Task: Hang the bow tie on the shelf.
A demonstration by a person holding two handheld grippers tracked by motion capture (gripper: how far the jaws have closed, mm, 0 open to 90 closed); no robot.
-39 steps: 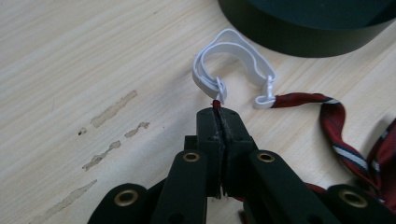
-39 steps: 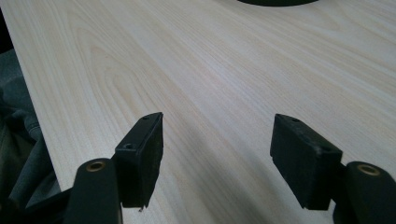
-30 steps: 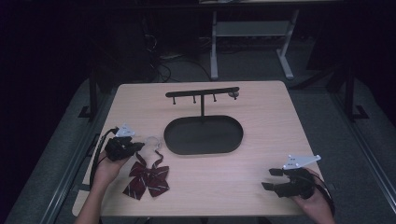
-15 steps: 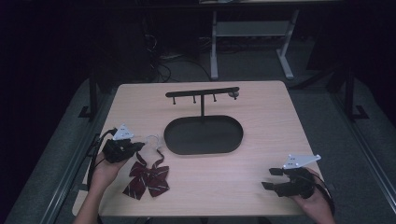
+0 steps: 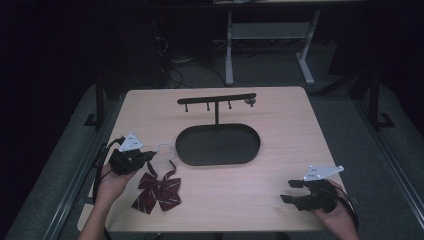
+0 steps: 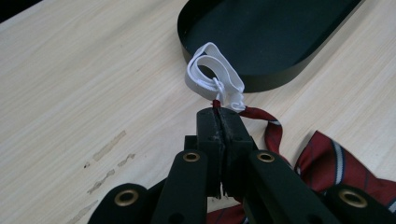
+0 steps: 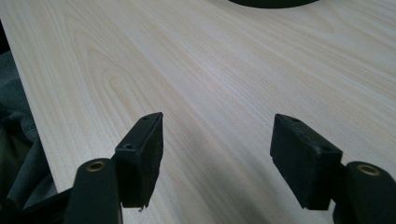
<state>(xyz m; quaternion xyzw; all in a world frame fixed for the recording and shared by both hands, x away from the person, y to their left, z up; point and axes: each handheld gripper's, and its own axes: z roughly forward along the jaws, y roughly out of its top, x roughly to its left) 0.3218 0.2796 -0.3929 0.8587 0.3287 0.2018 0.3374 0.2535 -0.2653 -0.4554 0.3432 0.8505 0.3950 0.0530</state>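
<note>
We see a pale wooden table (image 5: 280,150) in a dark room, with grey floor around it and a white desk frame (image 5: 270,40) standing behind it. Near the middle of the table sits a black oval tray (image 5: 218,145); we see nothing lying in it. A thin post rises from the tray's far edge and carries a black bar with small hooks (image 5: 216,99).

Just off the tray's left end lies a dark red striped bow tie (image 5: 158,190), flat on the wood, its narrow strap running up toward the left gripper (image 5: 149,156). In the left gripper view that gripper (image 6: 218,113) has its jaws pressed together on the red strap, just where a white elastic loop (image 6: 212,77) joins it. The loop sticks out beyond the tips and leans on the tray's rim. The bow itself sits below and to the right of the jaws, close by them.

At the table's near right corner, well apart from tie and tray, the right gripper (image 5: 287,191) hovers low with its jaws spread wide; in its own view (image 7: 217,154) we find bare wood between them.
</note>
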